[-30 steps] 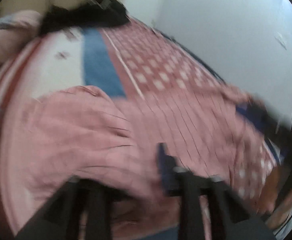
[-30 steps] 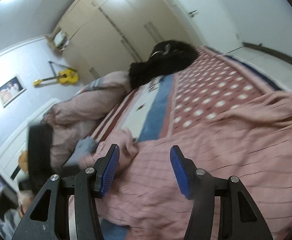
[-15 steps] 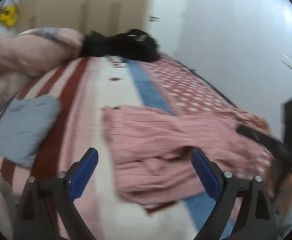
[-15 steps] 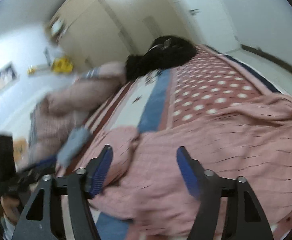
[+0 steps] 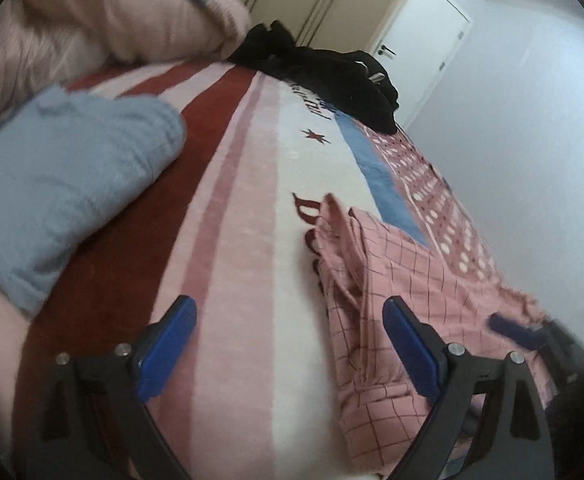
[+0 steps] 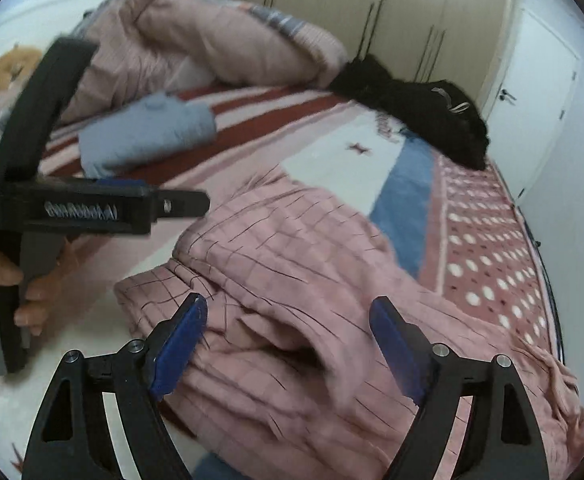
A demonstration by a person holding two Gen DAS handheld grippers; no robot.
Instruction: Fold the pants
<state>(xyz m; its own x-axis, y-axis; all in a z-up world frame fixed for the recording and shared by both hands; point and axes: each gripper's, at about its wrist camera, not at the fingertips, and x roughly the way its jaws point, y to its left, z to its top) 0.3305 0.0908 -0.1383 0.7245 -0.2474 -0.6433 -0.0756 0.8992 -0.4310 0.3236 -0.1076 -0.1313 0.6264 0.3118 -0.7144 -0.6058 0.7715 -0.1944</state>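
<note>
Pants (image 6: 292,264), pink with a dark check, are lying rumpled on the bedspread (image 5: 251,240), spreading from the near middle of the bed toward its right edge. In the left wrist view the pants (image 5: 392,300) are sitting right of centre, one bunched end pointing to the far side.

Left gripper (image 5: 287,344) is hovering low over the bedspread with its jaws spread wide and nothing between them; its right finger is standing over the near edge of the pants, though contact is hard to judge. In the right wrist view the left gripper (image 6: 179,208) is reaching in from the left, held by a hand (image 6: 19,280).

Right gripper (image 6: 287,340) is hanging above the rumpled cloth, jaws likewise spread and gripping nothing. It is showing faintly at the right of the left wrist view as a blurred blue pad (image 5: 508,326).

Farther off, a folded blue garment (image 6: 147,136) is lying at the left, a pink duvet (image 6: 219,44) is heaped behind it, and black clothes (image 6: 424,116) are piled at the far end near the door (image 6: 532,100).
</note>
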